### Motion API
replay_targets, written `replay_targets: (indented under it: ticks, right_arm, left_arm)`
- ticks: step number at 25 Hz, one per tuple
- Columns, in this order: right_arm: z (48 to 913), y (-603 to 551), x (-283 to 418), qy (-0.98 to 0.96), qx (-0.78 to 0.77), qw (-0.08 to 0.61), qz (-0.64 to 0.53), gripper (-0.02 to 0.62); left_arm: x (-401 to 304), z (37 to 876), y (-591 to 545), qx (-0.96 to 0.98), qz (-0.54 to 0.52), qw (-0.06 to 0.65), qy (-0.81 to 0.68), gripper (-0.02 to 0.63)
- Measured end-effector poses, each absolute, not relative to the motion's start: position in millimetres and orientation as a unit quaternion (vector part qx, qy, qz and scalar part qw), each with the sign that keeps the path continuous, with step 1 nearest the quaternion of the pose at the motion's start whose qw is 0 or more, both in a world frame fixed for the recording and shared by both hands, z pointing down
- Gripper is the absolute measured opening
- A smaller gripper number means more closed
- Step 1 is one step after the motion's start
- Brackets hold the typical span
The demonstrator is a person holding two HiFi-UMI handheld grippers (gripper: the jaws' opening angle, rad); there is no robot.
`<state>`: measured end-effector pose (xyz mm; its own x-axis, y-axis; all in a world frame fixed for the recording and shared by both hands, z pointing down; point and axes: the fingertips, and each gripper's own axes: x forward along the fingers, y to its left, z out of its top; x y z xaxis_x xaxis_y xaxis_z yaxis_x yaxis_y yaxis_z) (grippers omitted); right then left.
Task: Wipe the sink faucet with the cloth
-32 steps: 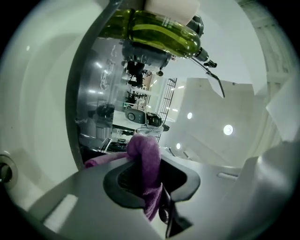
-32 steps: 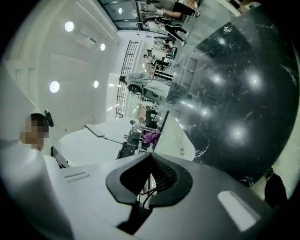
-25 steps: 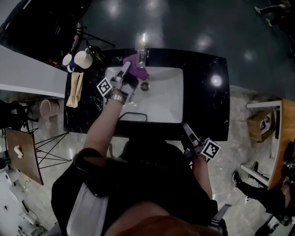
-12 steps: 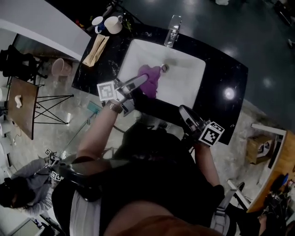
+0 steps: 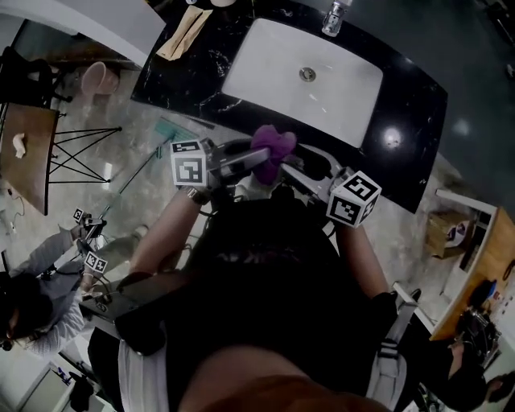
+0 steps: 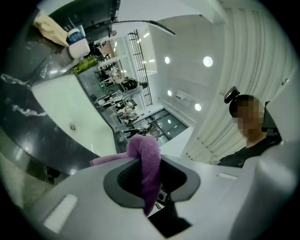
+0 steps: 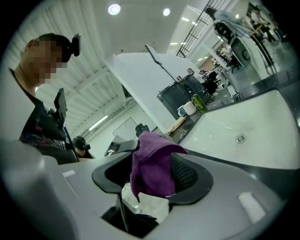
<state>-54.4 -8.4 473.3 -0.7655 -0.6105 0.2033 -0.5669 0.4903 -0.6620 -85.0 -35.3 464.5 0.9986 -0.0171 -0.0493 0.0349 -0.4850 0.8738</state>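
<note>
In the head view the person stands back from the sink (image 5: 265, 68), and its faucet (image 5: 334, 16) sits at the far edge of the black tabletop (image 5: 181, 84). The left tool (image 5: 256, 158) and the right tool (image 5: 294, 172) meet close in front of the body, pointing at each other. The purple cloth (image 5: 272, 146) is bunched between their tips, well apart from the faucet.

In the left gripper view the left tool's jaws are pinching a fold of the cloth. The fabric bulges above the pads and a tail hangs below them.

In the right gripper view the right tool's jaws have just been opening and now stand spread. The cloth hangs between them with a clear gap on one side, so this tool is not pressing on it.

The cloth looks soft, light and limp, likely to sag and slip from a thin pinch. It is probably best taken by a thick bunched fold set deep between the pads, leaving a wad free for wiping.
</note>
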Motion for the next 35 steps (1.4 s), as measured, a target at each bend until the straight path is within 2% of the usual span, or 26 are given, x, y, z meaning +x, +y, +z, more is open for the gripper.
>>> replay_targets:
  ticks: [6,8,10,12,16,19,22,28,35]
  right_arm:
    - [486,30,-130,0.868,-0.371,-0.039,-0.329,0.301]
    - [489,39,-143,0.860,-0.392,-0.050,-0.323,0.256]
    - [493,52,-150,0.850,-0.409,-0.054,-0.328,0.175]
    - [497,66,-149,0.836,-0.429,-0.053,-0.337,0.136]
    - [500,88,-126,0.799,-0.491,-0.031,-0.346,0.114]
    - [498,101,-76,0.753,-0.552,0.013,-0.357,0.110]
    - [496,124,14,0.683,-0.637,0.022,-0.356,0.110]
    - [524,150,186,0.568,-0.725,-0.036,-0.387,0.112]
    - [571,111,285,0.501,-0.733,-0.161,-0.431,0.114]
  left_arm:
    - [-120,468,5,0.851,-0.021,0.525,0.030,0.080]
    - [-127,468,19,0.850,-0.011,0.525,0.050,0.080]
    - [-132,470,33,0.846,-0.004,0.527,0.074,0.080]
    - [-133,471,44,0.843,0.004,0.528,0.099,0.081]
    - [-131,473,60,0.848,0.023,0.514,0.131,0.087]
    - [-139,480,62,0.857,0.040,0.501,0.117,0.075]
    - [-139,487,69,0.867,0.066,0.484,0.100,0.002]
    - [-124,508,104,0.875,0.114,0.465,0.069,0.002]
    - [-115,510,125,0.877,0.114,0.466,0.033,0.000]
